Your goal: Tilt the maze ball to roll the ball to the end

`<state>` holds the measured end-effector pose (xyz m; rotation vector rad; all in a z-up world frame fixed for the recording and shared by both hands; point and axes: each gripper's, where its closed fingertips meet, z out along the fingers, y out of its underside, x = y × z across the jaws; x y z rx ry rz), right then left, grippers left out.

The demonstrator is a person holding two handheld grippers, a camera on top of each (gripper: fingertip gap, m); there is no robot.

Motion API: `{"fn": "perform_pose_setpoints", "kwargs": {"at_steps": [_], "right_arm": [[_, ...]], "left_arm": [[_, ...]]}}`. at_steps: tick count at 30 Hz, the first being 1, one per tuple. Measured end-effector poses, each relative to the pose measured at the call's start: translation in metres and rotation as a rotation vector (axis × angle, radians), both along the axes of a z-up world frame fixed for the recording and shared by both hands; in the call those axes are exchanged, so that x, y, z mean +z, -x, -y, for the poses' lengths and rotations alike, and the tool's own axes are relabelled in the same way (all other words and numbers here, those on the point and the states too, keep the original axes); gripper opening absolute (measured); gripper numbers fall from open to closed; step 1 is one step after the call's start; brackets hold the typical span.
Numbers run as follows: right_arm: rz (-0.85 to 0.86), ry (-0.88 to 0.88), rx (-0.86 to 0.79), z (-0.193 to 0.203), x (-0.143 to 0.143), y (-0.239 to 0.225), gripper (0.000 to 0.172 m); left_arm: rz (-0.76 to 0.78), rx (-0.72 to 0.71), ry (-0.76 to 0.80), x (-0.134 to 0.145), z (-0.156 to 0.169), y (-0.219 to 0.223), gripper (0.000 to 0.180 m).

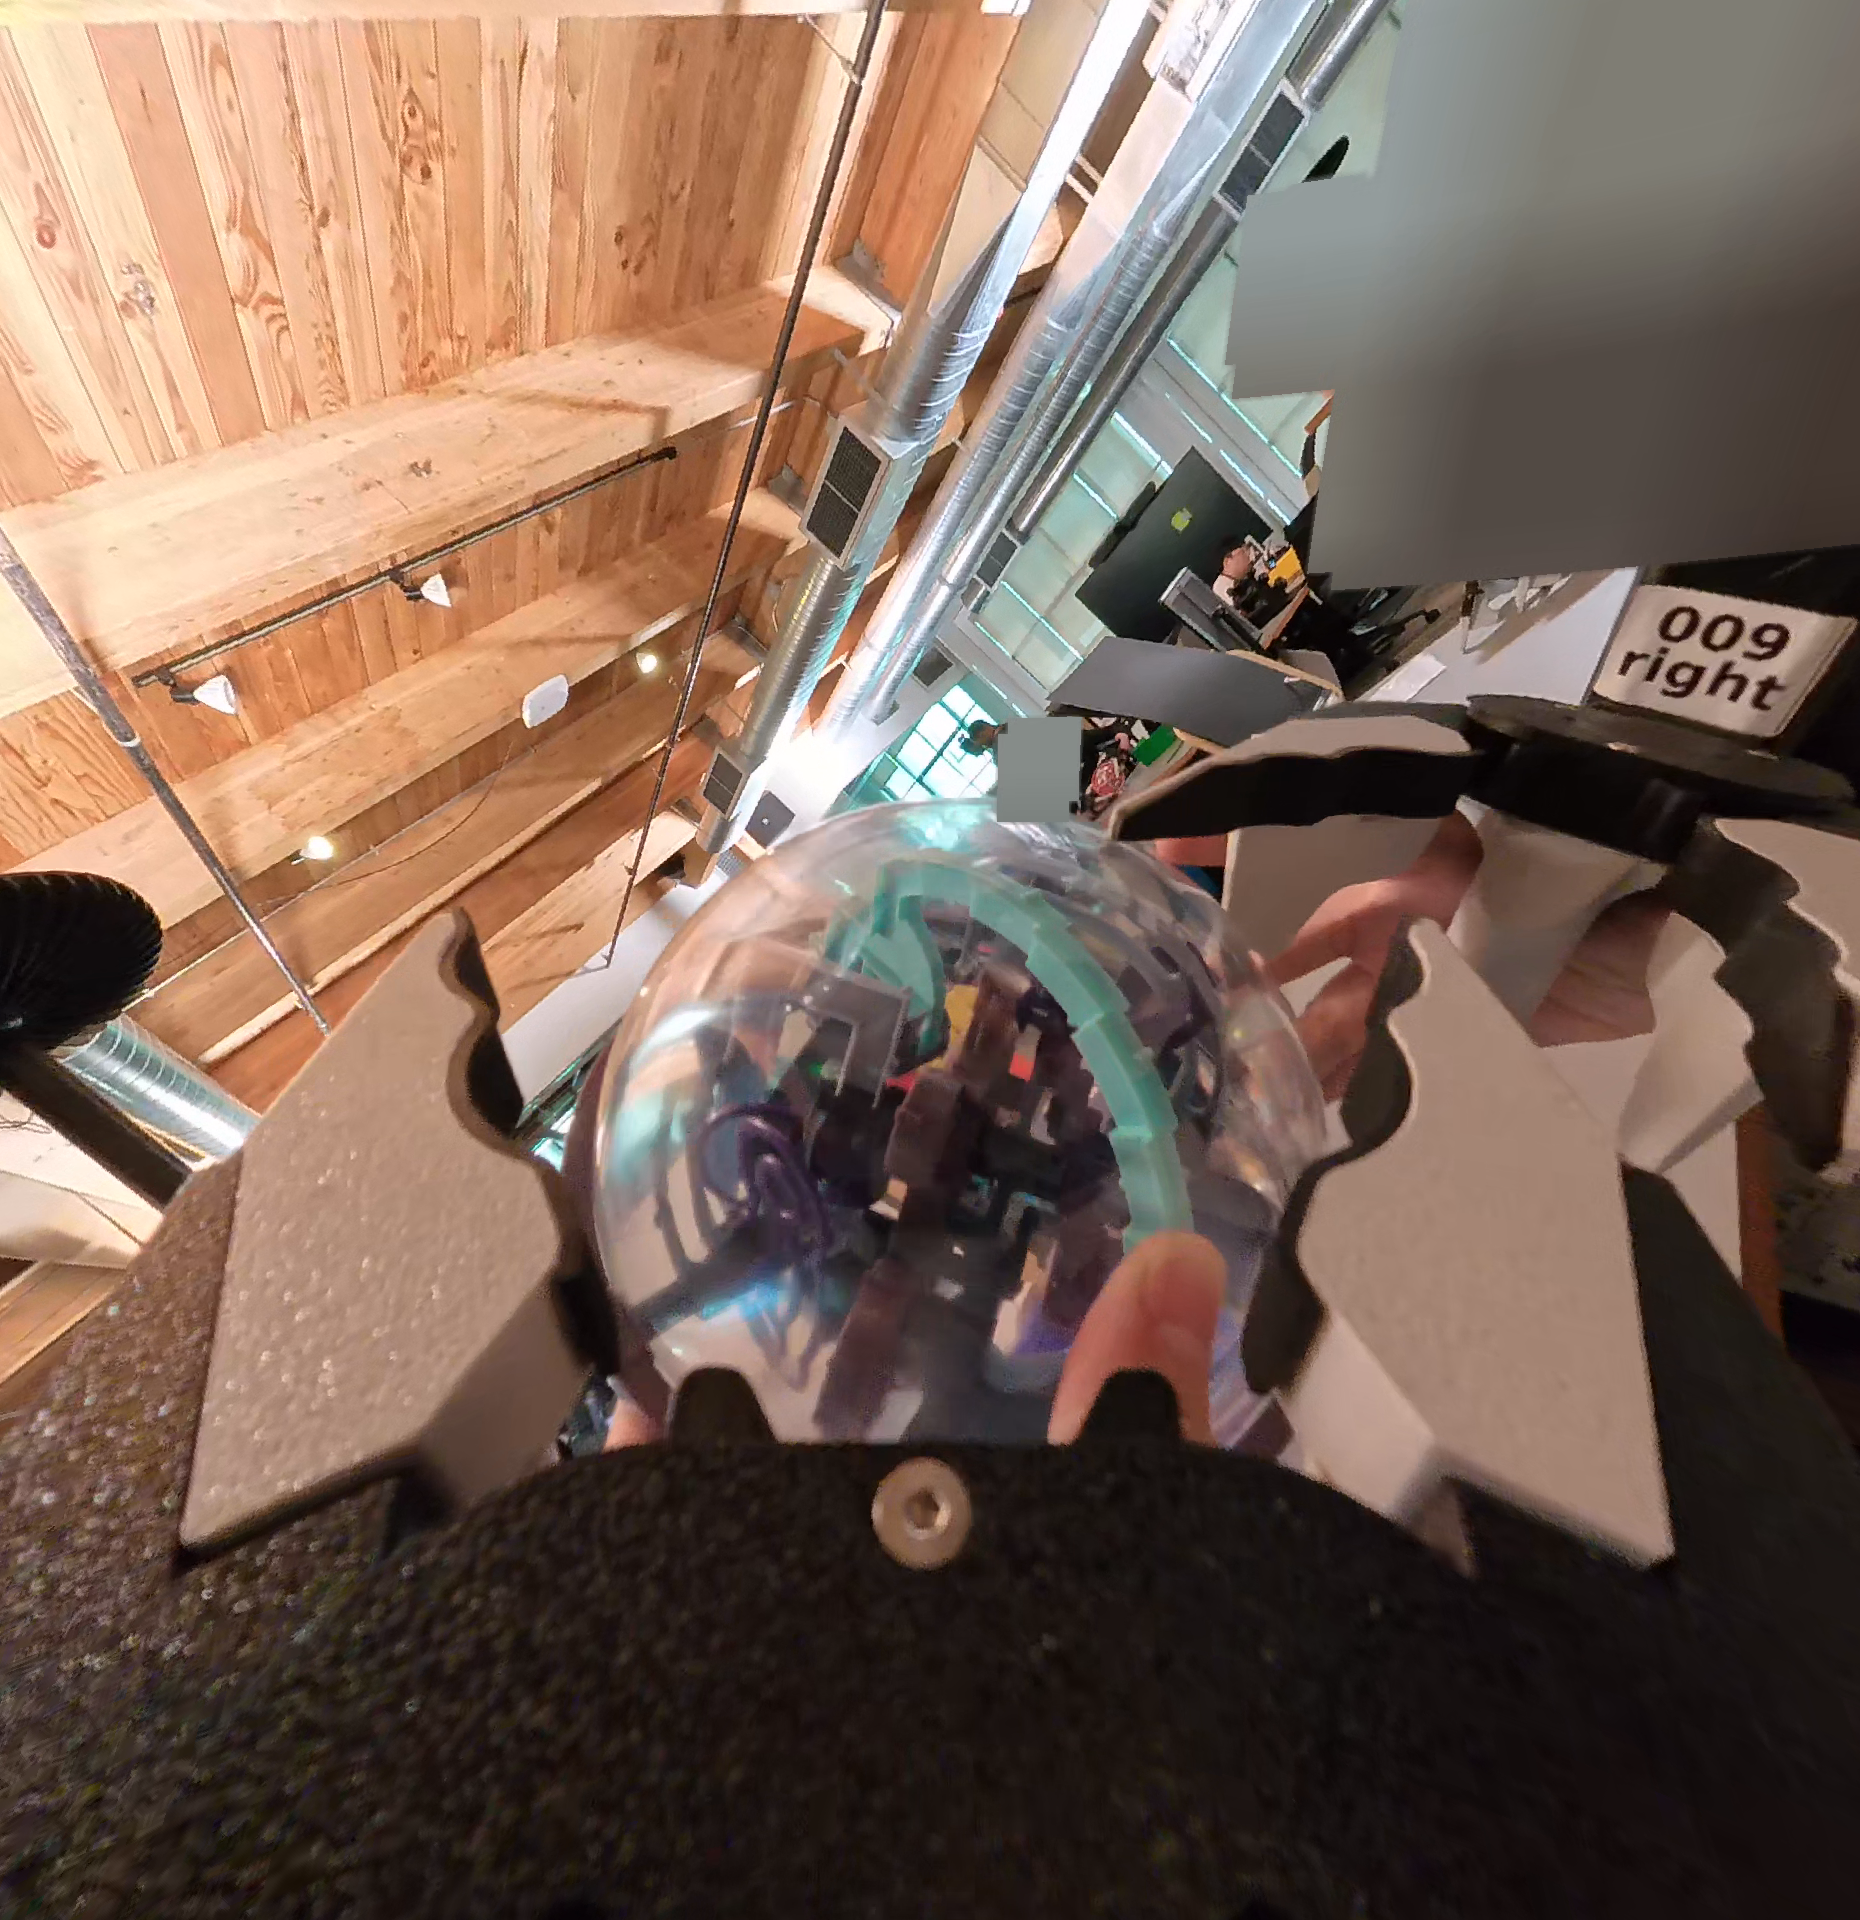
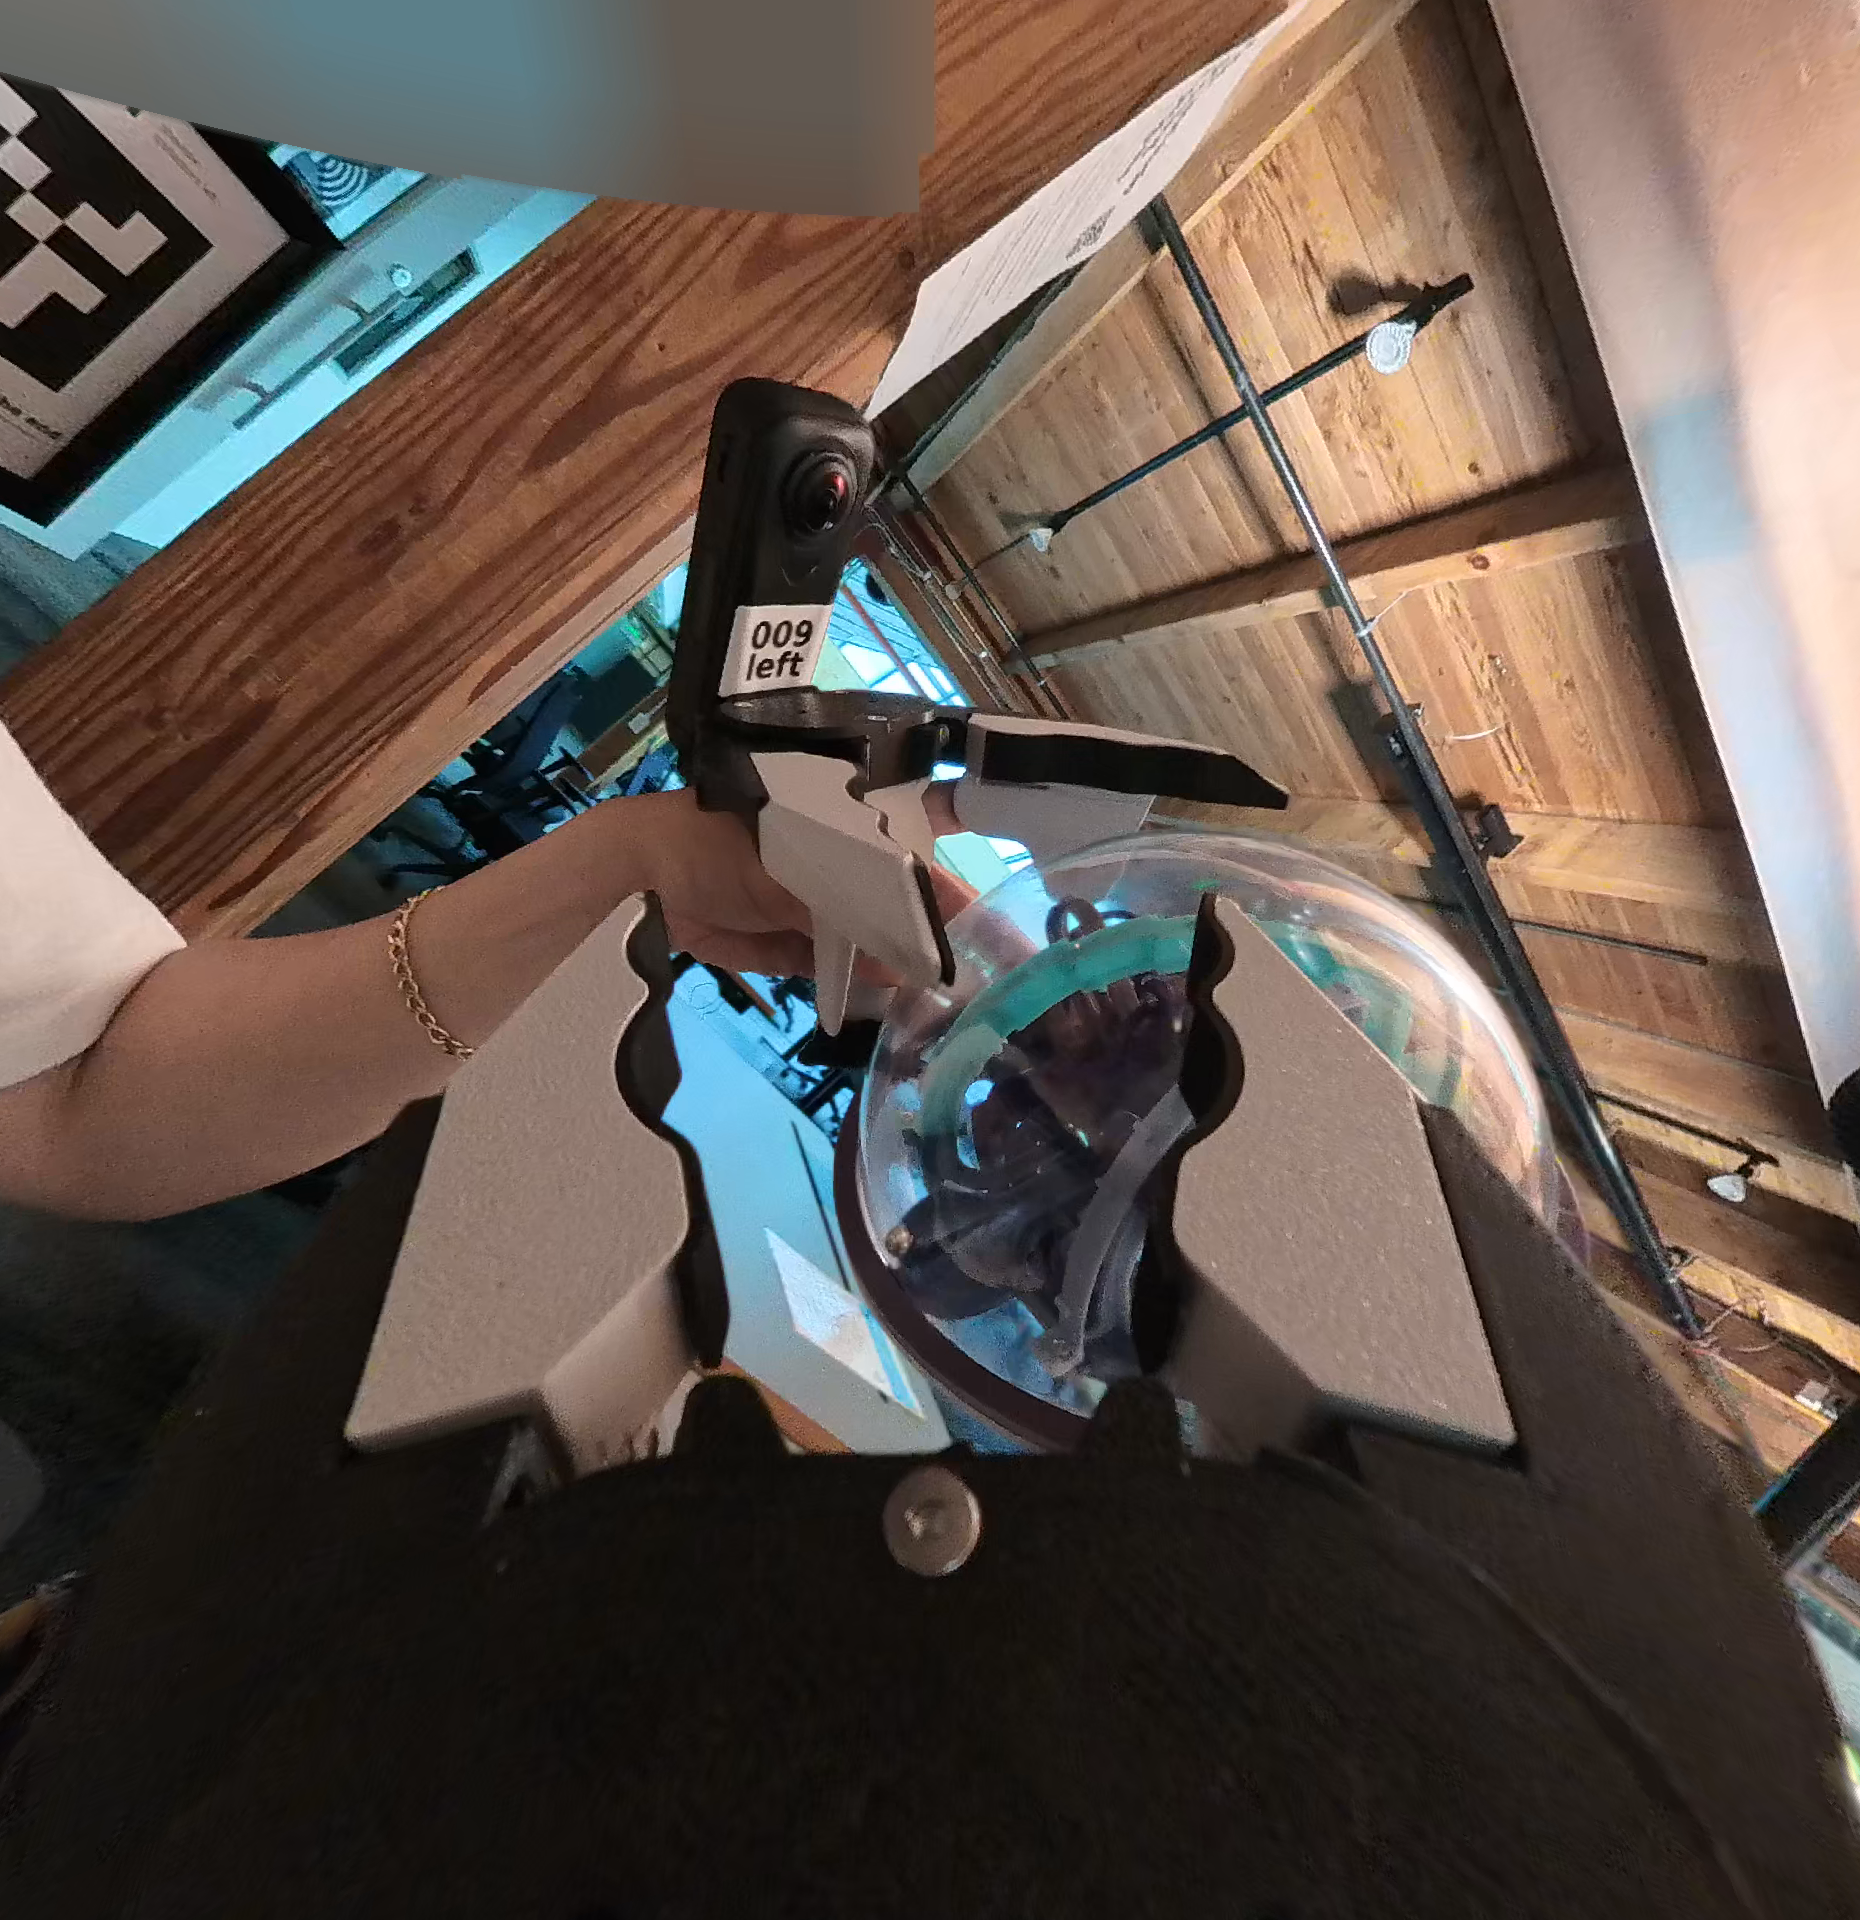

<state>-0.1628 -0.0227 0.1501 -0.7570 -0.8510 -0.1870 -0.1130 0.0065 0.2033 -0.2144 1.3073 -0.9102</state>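
Note:
The maze ball [image 1: 936, 1122] is a clear sphere with teal and purple tracks inside. It fills the space between my left gripper's [image 1: 936, 925] two fingers, and both pads press on its sides. A person's thumb [image 1: 1144, 1340] rests on its near side. The right wrist view shows the left gripper [image 2: 1113, 888] straddling the ball [image 2: 1321, 1039], held high in the air. My right gripper [image 2: 926, 904] is open. Its right finger [image 2: 1310, 1174] lies against the ball, most of which sits outside the jaws. In the left wrist view one right fingertip [image 1: 1144, 821] touches the ball's top. The small ball inside cannot be made out.
Both views look up at a wooden ceiling [image 1: 334, 312] with metal ducts [image 1: 947, 343] and track lights. A black fan-like object [image 1: 53, 966] is at the left. A person's forearm with a bracelet [image 2: 417, 977] holds the left gripper. A black-and-white marker board [image 2: 84, 260] hangs at the upper left.

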Motion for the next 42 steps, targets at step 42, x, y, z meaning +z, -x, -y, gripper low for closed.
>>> {"fn": "perform_pose_setpoints", "kwargs": {"at_steps": [42], "right_arm": [[-0.442,0.235,0.036,-0.050,-0.053,-0.117,0.092]], "left_arm": [[0.046,-0.273,0.387,-0.093,-0.070,-0.065,0.150]]}}
